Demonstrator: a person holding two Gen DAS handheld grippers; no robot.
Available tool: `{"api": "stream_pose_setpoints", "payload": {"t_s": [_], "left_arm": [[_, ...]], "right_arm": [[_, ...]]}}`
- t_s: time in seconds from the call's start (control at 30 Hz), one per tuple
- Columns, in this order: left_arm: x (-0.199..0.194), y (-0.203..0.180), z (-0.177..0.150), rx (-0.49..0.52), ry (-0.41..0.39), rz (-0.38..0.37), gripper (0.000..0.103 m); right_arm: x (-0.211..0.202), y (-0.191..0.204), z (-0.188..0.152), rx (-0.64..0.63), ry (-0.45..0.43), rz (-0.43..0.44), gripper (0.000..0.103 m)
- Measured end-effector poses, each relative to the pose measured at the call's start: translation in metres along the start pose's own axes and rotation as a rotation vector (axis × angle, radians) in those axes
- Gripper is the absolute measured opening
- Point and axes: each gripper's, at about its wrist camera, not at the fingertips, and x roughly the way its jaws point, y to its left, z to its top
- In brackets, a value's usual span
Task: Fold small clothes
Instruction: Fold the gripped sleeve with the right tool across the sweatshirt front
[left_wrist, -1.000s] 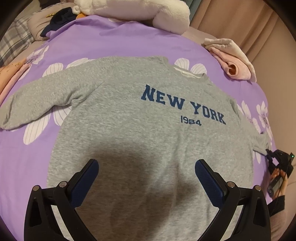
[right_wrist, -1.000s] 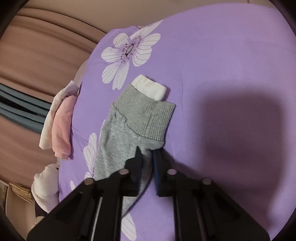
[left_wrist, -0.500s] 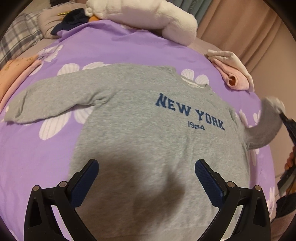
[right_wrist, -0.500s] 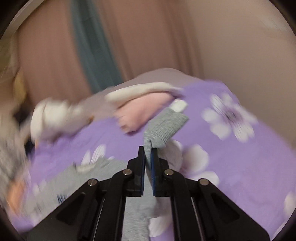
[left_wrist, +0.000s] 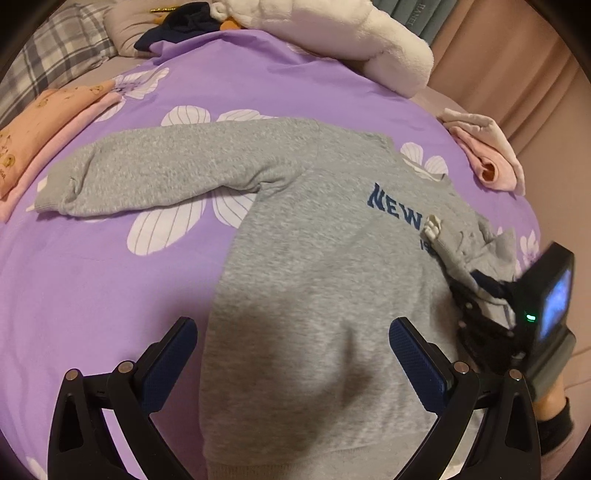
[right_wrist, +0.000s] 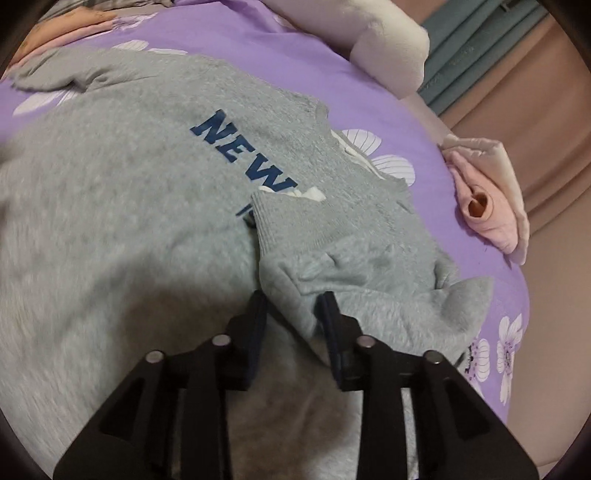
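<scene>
A grey sweatshirt (left_wrist: 314, 277) printed "NEW YORK" lies face up on the purple flowered bedspread (left_wrist: 92, 277). One sleeve (left_wrist: 166, 173) stretches out flat to the left. The other sleeve (right_wrist: 314, 240) is folded in across the chest, and its ribbed cuff (right_wrist: 280, 210) covers part of the print. My right gripper (right_wrist: 293, 314) hovers low over that sleeve; its jaws are opening, with the sleeve's cloth lying loose between them. In the left wrist view it enters from the right edge (left_wrist: 476, 284). My left gripper (left_wrist: 291, 354) hangs open and empty above the lower left body of the sweatshirt.
A rolled pink and cream garment (right_wrist: 487, 206) lies at the bed's right edge. A white plush pillow (left_wrist: 351, 40) sits at the head of the bed. Folded orange and pink clothes (left_wrist: 44, 125) lie at the far left, beside a plaid pillow (left_wrist: 55, 48). Curtains hang behind.
The right gripper carried the sleeve from the bed's right side over onto the sweatshirt's chest, rolling as it went, and its jaws have parted. The left gripper drifted left along the sweatshirt's lower part.
</scene>
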Motion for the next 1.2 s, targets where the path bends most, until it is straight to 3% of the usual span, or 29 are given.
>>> {"api": "stream_pose_setpoints", "payload": {"t_s": [0.1,0.23,0.33,0.47,0.63,0.8,1.0,1.03,1.1,1.2], "left_arm": [[0.005,0.002,0.002,-0.013,0.005,-0.022,0.103],[0.013,0.001,0.007,-0.006,0.020,-0.040,0.103],[0.015,-0.008,0.016,0.026,0.015,-0.047,0.103],[0.018,-0.031,0.034,0.081,0.015,-0.099,0.103],[0.037,-0.081,0.050,0.167,0.045,-0.172,0.103],[0.065,-0.136,0.057,0.228,0.103,-0.275,0.103],[0.096,-0.172,0.058,0.235,0.163,-0.336,0.103],[0.100,-0.176,0.057,0.244,0.167,-0.332,0.103],[0.106,-0.181,0.055,0.263,0.167,-0.308,0.103],[0.119,-0.186,0.051,0.274,0.185,-0.269,0.103]], "right_arm": [[-0.013,-0.035,-0.012,0.104,-0.005,0.074,0.053],[-0.033,-0.091,-0.017,0.359,-0.067,0.220,0.053],[-0.036,-0.155,-0.034,0.645,-0.117,0.198,0.056],[-0.004,-0.224,-0.072,0.983,-0.093,0.157,0.058],[0.047,-0.252,-0.110,1.278,-0.052,0.286,0.052],[0.070,-0.247,-0.111,1.281,-0.140,0.531,0.048],[0.093,-0.231,-0.085,1.216,-0.098,0.663,0.029],[0.095,-0.227,-0.083,1.200,-0.096,0.670,0.026],[0.094,-0.216,-0.071,1.116,-0.053,0.616,0.006],[0.095,-0.206,-0.059,1.026,-0.006,0.527,0.001]]}}
